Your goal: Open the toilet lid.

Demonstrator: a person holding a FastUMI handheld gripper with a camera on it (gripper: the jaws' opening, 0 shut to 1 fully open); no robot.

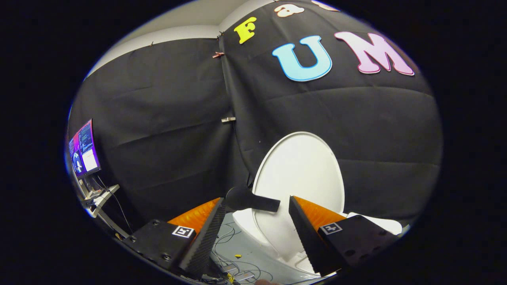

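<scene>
A recording booth: black cloth walls (166,118) clipped together, a monitor (84,148), loose cables (237,265), a toilet (297,178).

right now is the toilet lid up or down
Up: the toilet lid stands raised against the black cloth wall, beyond the open tool, whose fingers hold nothing.

Dim booth overall; the dark cloth wall (166,118) swallows most light, showing only faint creases. The raised white toilet lid (301,174), just beyond the tool (255,206) and its spread fingers, is the brightest surface, evenly lit without harsh glare. A monitor (84,148) far off the tool's left glows. Fisheye bending curves everything outward. The fingers look sharp; the floor cables (237,265) are slightly soft.
</scene>
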